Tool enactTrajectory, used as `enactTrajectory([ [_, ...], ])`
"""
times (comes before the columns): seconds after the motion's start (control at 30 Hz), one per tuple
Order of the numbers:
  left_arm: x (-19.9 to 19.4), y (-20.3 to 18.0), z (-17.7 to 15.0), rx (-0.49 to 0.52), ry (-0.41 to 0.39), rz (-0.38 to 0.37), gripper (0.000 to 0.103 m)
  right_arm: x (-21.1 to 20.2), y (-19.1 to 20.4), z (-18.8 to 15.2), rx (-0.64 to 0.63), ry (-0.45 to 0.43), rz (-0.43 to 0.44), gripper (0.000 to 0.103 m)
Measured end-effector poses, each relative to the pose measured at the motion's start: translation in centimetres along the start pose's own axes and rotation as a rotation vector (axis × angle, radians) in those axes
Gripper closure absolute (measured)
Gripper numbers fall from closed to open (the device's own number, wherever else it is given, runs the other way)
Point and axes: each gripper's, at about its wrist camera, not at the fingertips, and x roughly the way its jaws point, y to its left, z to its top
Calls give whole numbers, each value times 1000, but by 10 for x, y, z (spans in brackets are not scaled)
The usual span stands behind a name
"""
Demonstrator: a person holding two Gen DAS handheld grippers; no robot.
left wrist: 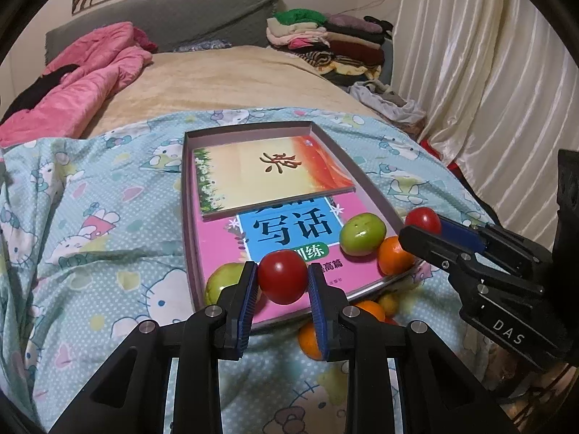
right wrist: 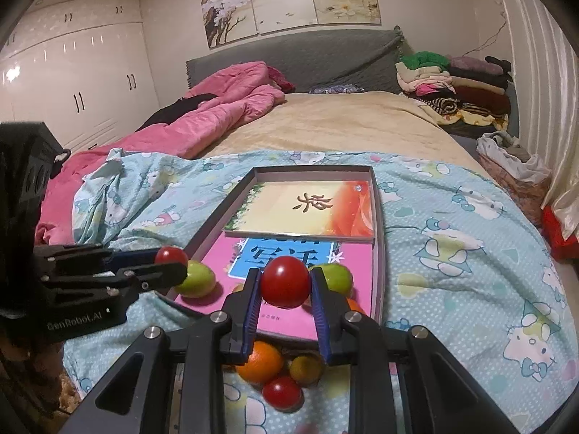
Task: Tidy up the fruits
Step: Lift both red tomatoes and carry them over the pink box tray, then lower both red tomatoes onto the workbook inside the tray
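My left gripper (left wrist: 283,282) is shut on a red tomato (left wrist: 282,276) just above the near end of a shallow box (left wrist: 188,217) lined with books. My right gripper (right wrist: 285,285) is shut on another red tomato (right wrist: 286,282) over the box's (right wrist: 380,253) near end; it also shows in the left wrist view (left wrist: 423,224). In the box lie two green fruits (left wrist: 363,234) (left wrist: 222,282) and an orange (left wrist: 395,255). On the bedspread before the box lie an orange (right wrist: 260,361), a red tomato (right wrist: 282,392) and a small yellow-green fruit (right wrist: 307,369).
The box sits on a light blue cartoon bedspread (left wrist: 90,253) on a bed. A pink quilt (left wrist: 83,86) lies at the left, folded clothes (left wrist: 325,36) at the far right, and a white curtain (left wrist: 488,72) along the right side.
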Motion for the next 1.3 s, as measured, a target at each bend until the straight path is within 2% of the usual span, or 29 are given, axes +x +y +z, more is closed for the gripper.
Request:
enactTrajectory([
  [0.43, 29, 5, -2, -44, 48, 5, 74, 10, -6, 8, 23, -1, 2, 76],
  [0.83, 54, -4, -6, 2, 101, 16, 74, 35, -5, 11, -14, 43, -6, 76],
  [1.0, 64, 0, -9, -2, 137, 27, 74, 37, -5, 8, -16, 53, -7, 76],
  [1.3, 70, 9, -9, -20, 149, 40, 75, 41, -2, 3, -36, 80, -5, 76],
])
